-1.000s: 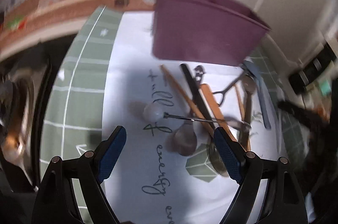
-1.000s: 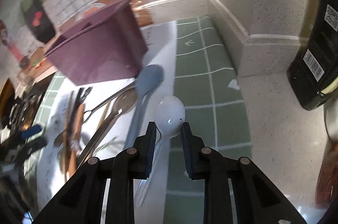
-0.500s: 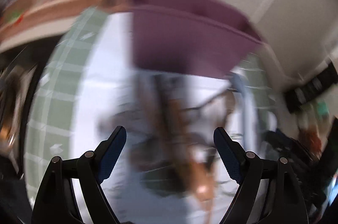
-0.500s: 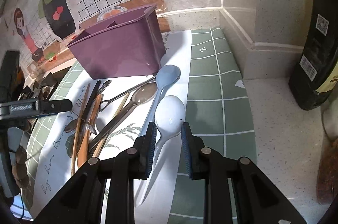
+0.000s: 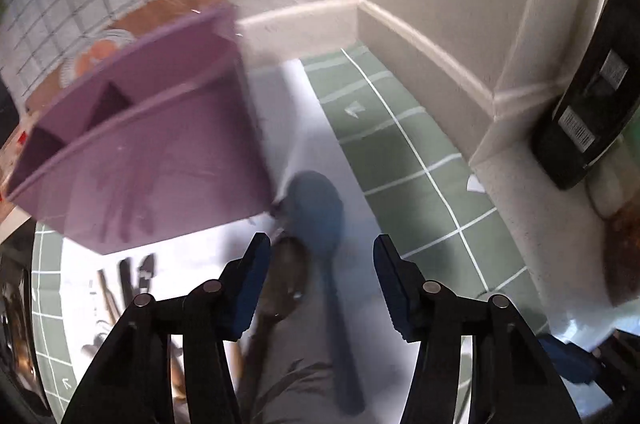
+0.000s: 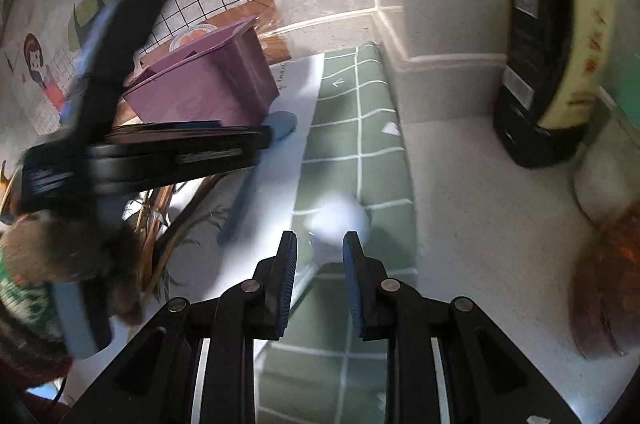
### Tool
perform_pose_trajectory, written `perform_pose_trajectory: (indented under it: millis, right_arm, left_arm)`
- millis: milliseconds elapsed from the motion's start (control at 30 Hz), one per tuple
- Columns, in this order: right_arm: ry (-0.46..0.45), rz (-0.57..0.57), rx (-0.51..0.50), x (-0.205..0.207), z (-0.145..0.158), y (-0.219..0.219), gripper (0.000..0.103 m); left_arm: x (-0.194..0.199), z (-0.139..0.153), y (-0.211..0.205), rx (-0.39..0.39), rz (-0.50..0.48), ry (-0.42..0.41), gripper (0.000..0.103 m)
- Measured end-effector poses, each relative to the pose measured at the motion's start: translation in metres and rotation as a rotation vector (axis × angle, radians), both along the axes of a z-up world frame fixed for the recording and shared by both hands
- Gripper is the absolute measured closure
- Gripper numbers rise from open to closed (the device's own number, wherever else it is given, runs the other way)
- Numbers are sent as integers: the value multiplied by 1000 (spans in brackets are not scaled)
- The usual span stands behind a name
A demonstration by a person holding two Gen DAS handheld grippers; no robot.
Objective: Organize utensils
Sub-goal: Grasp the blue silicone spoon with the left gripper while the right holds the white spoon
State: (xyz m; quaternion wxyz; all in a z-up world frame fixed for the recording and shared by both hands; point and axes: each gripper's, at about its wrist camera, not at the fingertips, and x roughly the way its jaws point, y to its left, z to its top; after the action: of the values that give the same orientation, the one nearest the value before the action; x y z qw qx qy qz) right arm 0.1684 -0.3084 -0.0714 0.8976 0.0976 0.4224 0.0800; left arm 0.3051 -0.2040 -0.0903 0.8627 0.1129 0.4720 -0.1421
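Above the mat, the left gripper (image 5: pixel 318 274) has swung from the utensil pile to the blue spoon (image 5: pixel 320 220), jaws closing around but not touching it, likely the next pick; right gripper (image 6: pixel 320 256) holds the white spoon (image 6: pixel 338 220) narrowly.

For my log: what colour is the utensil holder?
Purple. The utensil holder shows best in the left wrist view.

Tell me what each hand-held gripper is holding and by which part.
The right hand-held gripper holds the white spoon by its neck, below the bowl. The left hand-held gripper is closing around the blue spoon, pads not touching.
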Motion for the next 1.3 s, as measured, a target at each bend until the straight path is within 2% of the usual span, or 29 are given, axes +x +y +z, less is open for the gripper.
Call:
perform_pose_trajectory:
  millis: [67, 167, 200, 400, 600, 733, 800, 867, 1000, 1033, 1100, 1133, 1200, 1300]
  right_arm:
    - [-1, -6, 2, -4, 0, -3, 81]
    - [-7, -20, 11, -11, 2, -10, 81]
    - [-8, -24, 12, -11, 2, -11, 81]
    - [0, -26, 28, -13, 4, -14, 81]
    - [101, -69, 84, 4, -7, -6, 78]
    - [144, -106, 76, 20, -12, 4, 75]
    - [150, -99, 33, 32, -12, 16, 73]
    - [136, -102, -17, 42, -11, 25, 69]
    - [119, -113, -76, 55, -11, 38, 59]
    - [117, -110, -96, 58, -12, 41, 56]
    - [117, -87, -153, 61, -13, 50, 52]
    - [117, -75, -181, 62, -13, 52, 53]
    - [112, -55, -201, 59, -12, 51, 73]
    - [107, -29, -76, 45, -10, 36, 72]
  left_arm:
    - [3, -4, -8, 27, -14, -8, 55]
    - [2, -6, -9, 0, -48, 20, 76]
    - [1, -7, -7, -17, -55, 40, 86]
    - [-41, -10, 45, -64, -76, 84, 90]
    - [-82, 0, 101, -85, -45, 62, 90]
    - [-103, 14, 128, -136, -1, 52, 89]
    - [-106, 18, 139, -158, 18, 62, 89]
    - [-103, 22, 143, -167, 22, 61, 84]
    - [-84, 25, 135, -204, -10, 60, 51]
    - [-80, 25, 132, -207, -16, 62, 47]
    - [-65, 22, 126, -214, -16, 85, 46]
    - [-58, 21, 125, -223, -5, 97, 46]
    - [-42, 18, 123, -241, 8, 125, 46]
    - [-24, 10, 118, -251, 11, 180, 46]
